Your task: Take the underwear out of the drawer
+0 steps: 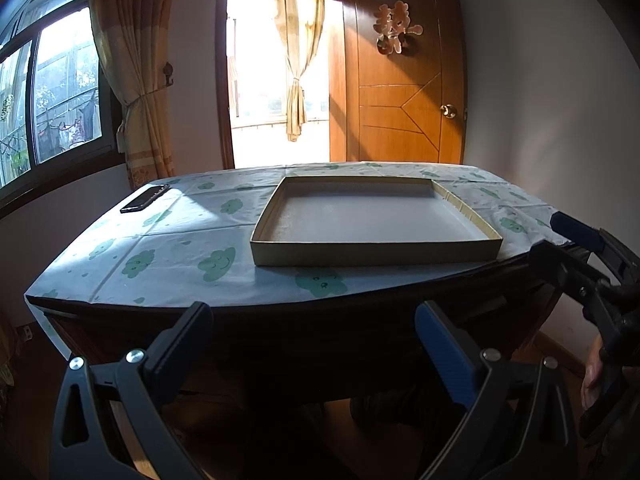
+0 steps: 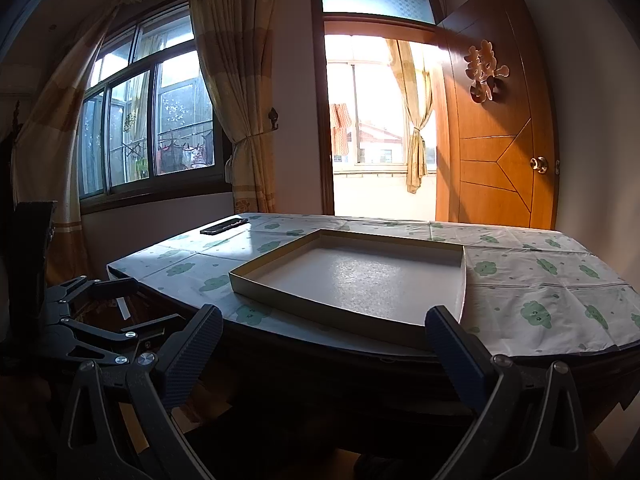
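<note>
No underwear shows in either view. The drawer lies somewhere in the table's dark wooden front (image 1: 320, 332), which is too shadowed to make out. My left gripper (image 1: 316, 332) is open and empty, held low in front of that dark front, below the table edge. My right gripper (image 2: 324, 336) is open too, with nothing between its fingers, at the same height further right. Each gripper appears in the other's view: the right gripper (image 1: 564, 244) near the table's right corner, the left gripper (image 2: 120, 304) at the table's left corner.
The table (image 1: 180, 264) carries a white cloth with green clouds. A shallow empty cardboard box (image 1: 372, 254) sits on its middle, and a black phone (image 1: 145, 199) lies at the far left. Behind stand a window, curtains and an open wooden door (image 1: 400, 80). A hand (image 1: 592, 372) holds the right gripper.
</note>
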A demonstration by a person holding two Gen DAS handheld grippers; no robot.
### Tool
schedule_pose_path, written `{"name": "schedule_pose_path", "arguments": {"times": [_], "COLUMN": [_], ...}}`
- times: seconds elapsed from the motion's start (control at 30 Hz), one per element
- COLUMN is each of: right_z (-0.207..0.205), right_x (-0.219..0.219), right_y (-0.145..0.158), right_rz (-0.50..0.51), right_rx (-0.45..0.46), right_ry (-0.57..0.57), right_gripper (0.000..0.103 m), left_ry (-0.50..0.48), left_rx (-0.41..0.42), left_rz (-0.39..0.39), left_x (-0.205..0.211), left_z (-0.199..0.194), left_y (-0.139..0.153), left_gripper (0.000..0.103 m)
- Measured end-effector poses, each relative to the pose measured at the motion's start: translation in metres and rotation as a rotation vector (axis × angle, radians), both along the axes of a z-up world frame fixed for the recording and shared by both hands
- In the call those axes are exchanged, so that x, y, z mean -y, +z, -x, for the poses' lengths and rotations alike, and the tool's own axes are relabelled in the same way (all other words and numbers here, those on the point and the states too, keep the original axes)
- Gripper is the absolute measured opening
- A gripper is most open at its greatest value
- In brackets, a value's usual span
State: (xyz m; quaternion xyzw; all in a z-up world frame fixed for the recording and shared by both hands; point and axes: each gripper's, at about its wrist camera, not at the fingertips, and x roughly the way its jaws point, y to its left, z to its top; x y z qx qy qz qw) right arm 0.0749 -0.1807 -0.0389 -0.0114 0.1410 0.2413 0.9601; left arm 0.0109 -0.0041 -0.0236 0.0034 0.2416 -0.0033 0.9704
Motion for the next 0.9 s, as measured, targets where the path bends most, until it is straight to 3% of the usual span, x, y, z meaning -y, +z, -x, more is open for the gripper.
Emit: {"name": "schedule_pose_path", "arguments": {"times": [0.33,0.67,0.9], "right_z": [-0.013,-0.029,-0.039], "right_x": [-0.004,-0.012,-0.007], "right_y": [-0.023,-0.058,-0.079], "right_rz": [0.043,0.060,0.062], "right_rx": [0.035,0.125,0.305], "right_ry": [-0.012,0.095,0.068], "right_gripper": [0.103,0.103,0.103], "left_ry": [-0.004,0.006,0.007], "left_rx": [-0.042,-0.061,-0.069], "left_rz": [0.015,0.018,0.018], "left_x": [0.000,0.000,-0.001], "left_z": [-0.011,-0.014,-0.014], "left_y": [-0.019,-0.027,-0.029], "left_gripper": [0.103,0.103,0.103]}}
